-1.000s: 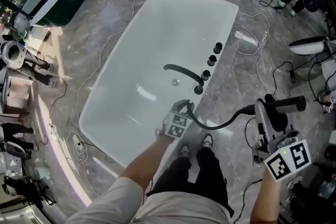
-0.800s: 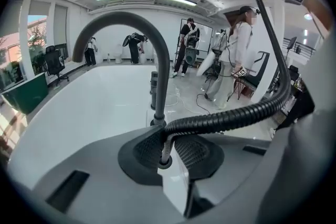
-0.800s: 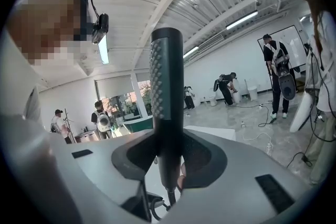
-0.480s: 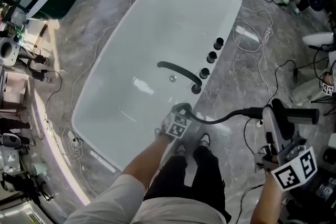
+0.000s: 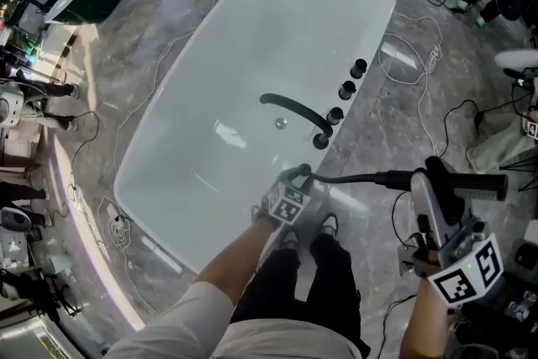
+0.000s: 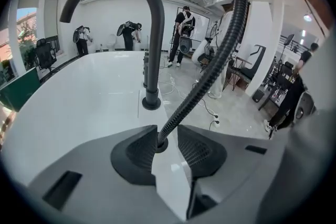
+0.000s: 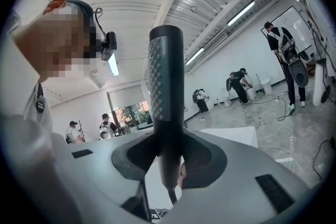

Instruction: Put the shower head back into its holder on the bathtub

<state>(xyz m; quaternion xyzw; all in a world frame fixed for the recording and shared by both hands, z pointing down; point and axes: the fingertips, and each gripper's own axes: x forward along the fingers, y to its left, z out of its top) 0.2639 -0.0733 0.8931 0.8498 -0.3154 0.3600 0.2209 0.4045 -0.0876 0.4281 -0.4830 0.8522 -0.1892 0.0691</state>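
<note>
Hose (image 6: 210, 71) sat loose between my left tongs (image 6: 168, 147), which had just been opening at the holder (image 6: 161, 143) on the tub (image 5: 193, 80) rim. Right tongs (image 7: 167, 160) clamped the shower head (image 7: 166, 86) off the rim. Slack could kink, snagging it short.

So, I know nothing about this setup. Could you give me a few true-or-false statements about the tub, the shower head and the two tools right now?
1. The right tool grips the shower head by its handle. True.
2. The shower head already sits in its holder. False: it is held out beside the tub, and only the hose runs into the holder.
3. The left tool is clamped tight on the hose. False: its jaws have just been opening and stand apart, with the hose between them right above the holder.
4. The white bathtub has a curved black spout. True.
</note>
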